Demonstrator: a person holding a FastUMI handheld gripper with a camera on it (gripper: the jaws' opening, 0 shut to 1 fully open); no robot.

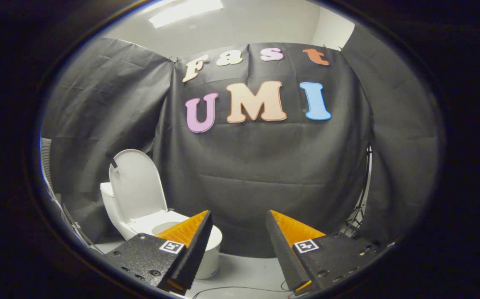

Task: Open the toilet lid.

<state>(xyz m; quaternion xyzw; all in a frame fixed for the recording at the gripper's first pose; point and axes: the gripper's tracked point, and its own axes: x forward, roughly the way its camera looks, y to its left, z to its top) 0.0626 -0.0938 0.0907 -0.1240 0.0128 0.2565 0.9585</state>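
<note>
One of the fingers hides part of the toilet bowl.

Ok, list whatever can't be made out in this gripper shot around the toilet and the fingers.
- Toilet: part of the bowl's rim and front is hidden behind one finger of the open gripper.
- Inside of the bowl: covered by that finger, contents unreadable.
- Raised lid: the hinge is too small to make out.
- Dark small thing at the lid's upper edge: too small to identify.
- Cable on the floor: its ends are cut off.
</note>
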